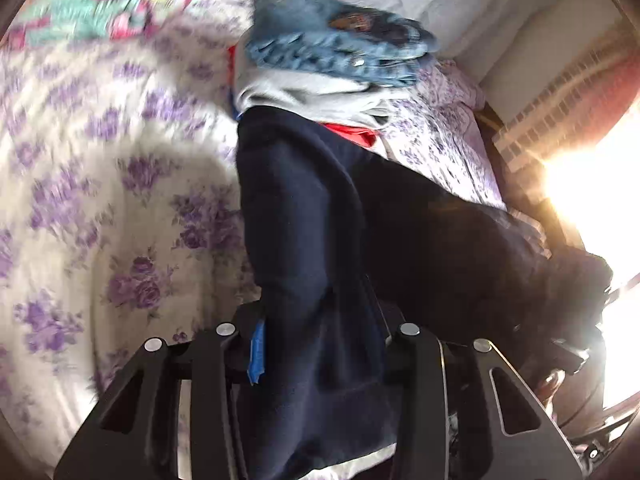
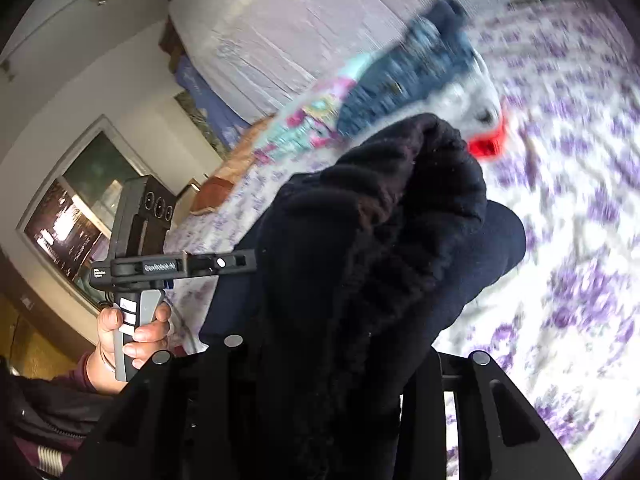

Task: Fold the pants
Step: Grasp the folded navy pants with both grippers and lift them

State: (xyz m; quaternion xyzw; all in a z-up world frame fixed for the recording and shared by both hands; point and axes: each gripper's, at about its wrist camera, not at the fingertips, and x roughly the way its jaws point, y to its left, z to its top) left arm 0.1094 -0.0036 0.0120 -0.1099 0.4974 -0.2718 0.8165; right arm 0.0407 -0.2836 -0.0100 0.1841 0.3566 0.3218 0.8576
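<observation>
My left tongs [image 1: 320, 360] are clamped on a thick fold of the dark navy pants [image 1: 304, 216], which fills the gap between the two black fingers and runs up from six o'clock toward twelve. A blue pad [image 1: 257, 354] shows on the inner face of the finger at seven o'clock, pressed against the cloth. My right tongs [image 2: 332, 380] grip another bunched part of the same pants [image 2: 384, 216], the fabric heaped high between the fingers and lifted clear of the bed. From the right wrist view, at nine o'clock, my left hand [image 2: 132, 332] holds the handle of the other tool [image 2: 140, 248], whose bar reaches into the dark cloth. Beyond the pants, the bedspread [image 1: 100, 184] with purple flowers spreads out below. Farther off at twelve o'clock lies a pile of clothes: blue jeans [image 1: 340, 44] on top of a pale grey garment [image 1: 304, 92], with a bit of red cloth [image 1: 352, 134] under them. A bright patterned fabric [image 1: 116, 0] lies at eleven o'clock.
</observation>
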